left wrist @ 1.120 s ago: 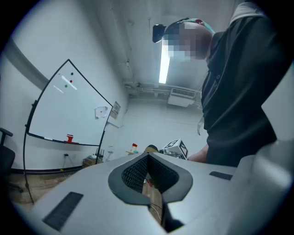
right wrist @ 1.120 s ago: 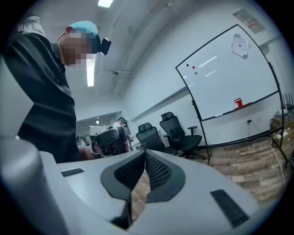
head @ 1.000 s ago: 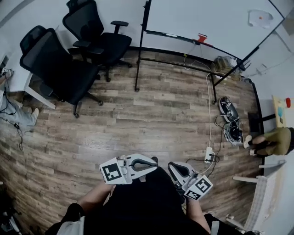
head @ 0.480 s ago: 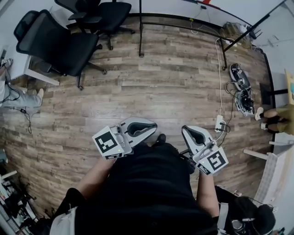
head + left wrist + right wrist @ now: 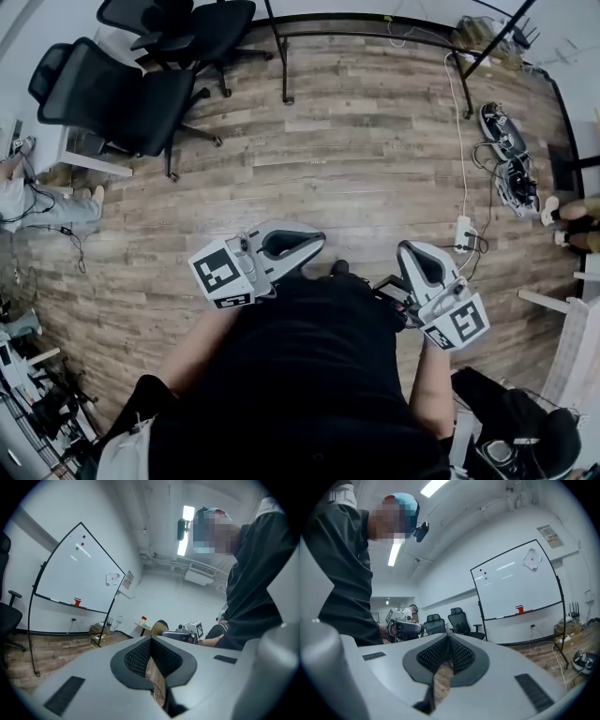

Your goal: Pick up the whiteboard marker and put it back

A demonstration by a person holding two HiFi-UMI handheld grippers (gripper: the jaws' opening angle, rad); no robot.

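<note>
A: Whiteboard marker (image 5: 55, 600), where is it lying?
B: It is lying on the tray (image 5: 96, 610) of the whiteboard (image 5: 70, 569), well apart from both claws. Left gripper (image 5: 151, 643) and right gripper (image 5: 448, 640) are holding jaws pressed together, empty.

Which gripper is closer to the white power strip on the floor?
Right. In the head view the right gripper is just left of the power strip; the left gripper is much farther left.
</note>
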